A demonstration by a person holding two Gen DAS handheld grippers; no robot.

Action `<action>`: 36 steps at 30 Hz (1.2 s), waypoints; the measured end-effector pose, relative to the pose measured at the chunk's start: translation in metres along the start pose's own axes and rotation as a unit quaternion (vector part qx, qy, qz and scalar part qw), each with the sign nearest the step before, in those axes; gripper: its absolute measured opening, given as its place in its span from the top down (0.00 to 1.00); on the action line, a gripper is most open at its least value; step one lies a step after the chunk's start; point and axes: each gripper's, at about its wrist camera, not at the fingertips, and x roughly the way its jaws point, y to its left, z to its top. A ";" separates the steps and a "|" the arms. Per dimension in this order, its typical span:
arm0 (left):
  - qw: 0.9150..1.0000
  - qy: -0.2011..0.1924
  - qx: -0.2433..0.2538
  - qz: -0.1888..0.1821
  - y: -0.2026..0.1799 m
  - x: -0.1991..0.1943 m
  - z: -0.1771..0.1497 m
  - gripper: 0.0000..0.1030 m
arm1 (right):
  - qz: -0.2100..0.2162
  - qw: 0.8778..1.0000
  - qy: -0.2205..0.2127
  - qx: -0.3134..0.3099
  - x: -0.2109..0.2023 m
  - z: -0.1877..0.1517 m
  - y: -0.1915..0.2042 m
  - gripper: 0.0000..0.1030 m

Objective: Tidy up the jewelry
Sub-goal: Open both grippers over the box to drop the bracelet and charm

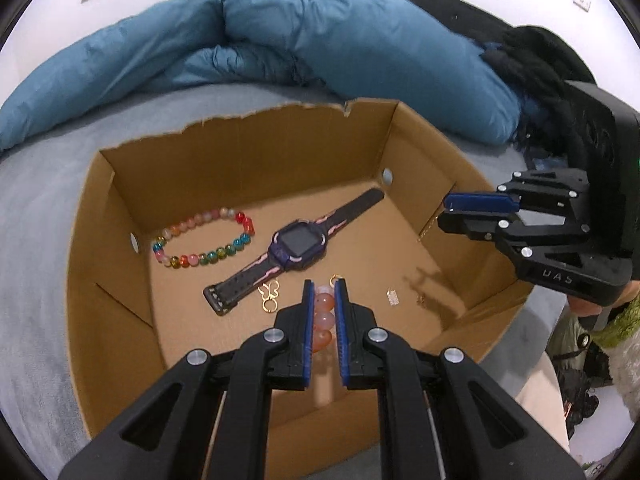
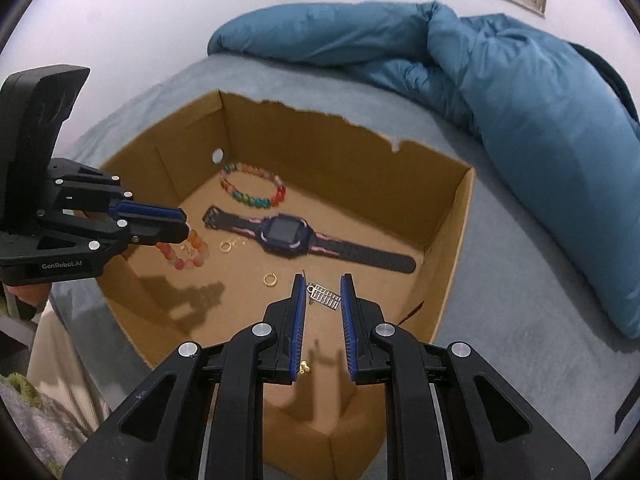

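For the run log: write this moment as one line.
left gripper: shut on pink bracelet, over box | right gripper: over box, grip unclear | in box: watch, colourful bracelet

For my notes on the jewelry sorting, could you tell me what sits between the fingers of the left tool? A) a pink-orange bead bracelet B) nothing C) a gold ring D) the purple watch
A: the left tool is shut on the pink-orange bead bracelet, whose beads show between its fingers.

Matt brown cardboard box [image 1: 240,152] with a torn, rough rim. Glossy glass-like beads on the bracelet [image 1: 202,240]; matt rubbery watch [image 1: 298,246] strap; soft blue cloth duvet [image 1: 360,40].
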 end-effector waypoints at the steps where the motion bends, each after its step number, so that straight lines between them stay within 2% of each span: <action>1: 1.000 0.004 0.000 -0.001 0.001 0.002 0.000 0.91 | -0.002 1.000 0.004 0.000 0.002 0.000 -0.001 0.85; 5: 1.000 0.011 0.002 0.004 0.001 0.007 -0.003 0.91 | -0.008 1.000 0.007 0.000 0.004 0.000 -0.003 0.84; 10: 1.000 0.004 -0.001 0.004 0.003 0.000 -0.003 0.90 | -0.007 1.000 0.002 0.005 0.003 0.001 -0.004 0.78; 17: 1.000 -0.022 0.000 0.015 0.003 -0.023 -0.004 0.85 | -0.014 1.000 -0.020 0.018 -0.011 0.002 -0.005 0.76; 22: 0.998 -0.055 -0.010 0.031 0.007 -0.054 -0.009 0.80 | -0.022 0.997 -0.053 0.048 -0.036 0.000 -0.009 0.74; 25: 0.995 -0.081 -0.024 0.045 0.013 -0.077 -0.013 0.73 | -0.033 0.993 -0.081 0.083 -0.058 -0.006 -0.013 0.70; 27: 0.992 -0.099 -0.042 0.060 0.021 -0.093 -0.018 0.64 | -0.042 0.988 -0.095 0.111 -0.070 -0.012 -0.015 0.68; 31: 0.985 -0.122 -0.074 0.097 0.041 -0.113 -0.028 0.53 | -0.058 0.977 -0.109 0.174 -0.080 -0.025 -0.019 0.62; 33: 0.982 -0.121 -0.101 0.106 0.055 -0.115 -0.033 0.44 | -0.062 0.970 -0.101 0.211 -0.076 -0.032 -0.023 0.61; 36: 0.979 -0.090 -0.147 0.109 0.077 -0.102 -0.037 0.40 | -0.056 0.961 -0.077 0.260 -0.063 -0.039 -0.028 0.61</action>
